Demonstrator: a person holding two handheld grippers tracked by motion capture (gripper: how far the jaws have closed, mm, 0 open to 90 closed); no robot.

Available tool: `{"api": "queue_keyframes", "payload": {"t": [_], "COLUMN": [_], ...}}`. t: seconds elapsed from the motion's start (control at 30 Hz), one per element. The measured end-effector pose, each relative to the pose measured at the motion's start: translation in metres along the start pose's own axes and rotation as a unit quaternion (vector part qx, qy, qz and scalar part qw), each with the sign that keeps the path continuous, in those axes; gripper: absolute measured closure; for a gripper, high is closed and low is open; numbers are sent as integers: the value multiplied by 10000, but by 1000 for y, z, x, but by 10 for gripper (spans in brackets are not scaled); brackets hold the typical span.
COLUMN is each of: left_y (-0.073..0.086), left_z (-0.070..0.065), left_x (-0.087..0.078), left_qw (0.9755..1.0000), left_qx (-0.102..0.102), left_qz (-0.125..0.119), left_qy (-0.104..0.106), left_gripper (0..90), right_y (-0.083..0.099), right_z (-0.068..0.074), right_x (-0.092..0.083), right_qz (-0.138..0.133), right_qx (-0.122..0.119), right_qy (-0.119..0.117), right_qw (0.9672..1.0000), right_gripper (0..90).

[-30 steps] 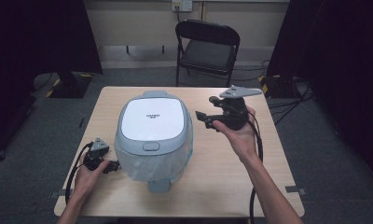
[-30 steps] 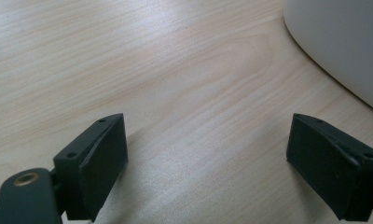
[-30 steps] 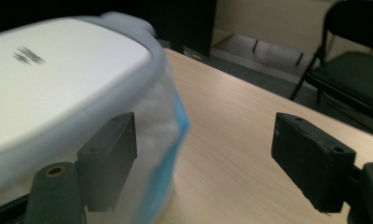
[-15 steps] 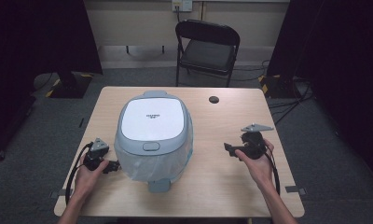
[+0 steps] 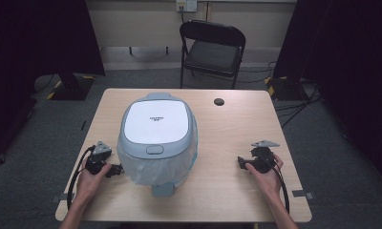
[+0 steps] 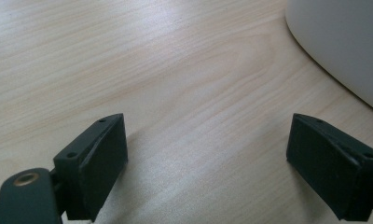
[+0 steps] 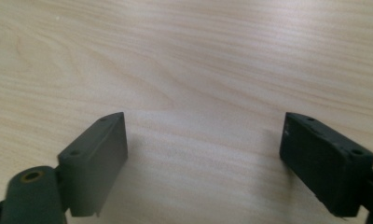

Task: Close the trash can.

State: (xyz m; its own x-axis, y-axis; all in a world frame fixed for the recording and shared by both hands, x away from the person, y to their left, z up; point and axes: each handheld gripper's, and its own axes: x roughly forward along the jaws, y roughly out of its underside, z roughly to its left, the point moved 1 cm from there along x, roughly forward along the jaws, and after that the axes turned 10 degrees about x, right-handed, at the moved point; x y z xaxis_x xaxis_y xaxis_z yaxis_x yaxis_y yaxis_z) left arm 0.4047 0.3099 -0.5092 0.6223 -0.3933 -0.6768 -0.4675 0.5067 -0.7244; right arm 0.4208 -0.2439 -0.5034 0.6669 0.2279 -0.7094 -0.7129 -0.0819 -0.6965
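The fingers of the right gripper [image 5: 240, 163] stand wide apart with nothing between them, having just been opening; in the right gripper view both black fingers [image 7: 96, 161] hover over bare wood. The fingers of the left gripper [image 5: 116, 170] are likewise spread and empty, and in the left gripper view the pale wall of the bin [image 6: 343, 42] curves in at the upper right.

The surface [image 5: 227, 129] is a light wooden tabletop. The bin [image 5: 156, 136], a large grey-blue container with a white lid and a clear liner bag hanging at its rim, stands left of the surface's middle. Small dark writing sits on the lid, too small to read. The left gripper lies just beside the bin on its left, near its front corner; the right gripper rests well apart from the bin on its right, with open wood between them. A folding chair [image 5: 213, 47] stands beyond the bin, past the far edge. A small black round cap [image 5: 219, 101] lies right of the bin, toward that far edge.
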Motion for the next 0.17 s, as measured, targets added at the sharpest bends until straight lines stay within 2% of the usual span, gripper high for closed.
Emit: {"api": "queue_keyframes", "payload": {"t": [0.07, 0.17], "left_y": [0, 0], "left_z": [0, 0], "left_x": [0, 0], "left_qw": [10000, 10000], "left_qx": [2, 0], "left_qz": [1, 0], "left_qy": [1, 0], "left_gripper": [119, 119], "right_y": [4, 4], "right_z": [-1, -1], "right_x": [2, 2], "right_qz": [-215, -215], "right_qx": [23, 20], "right_qy": [-25, -25], "right_qw": [9998, 9998], "right_gripper": [123, 123]}}
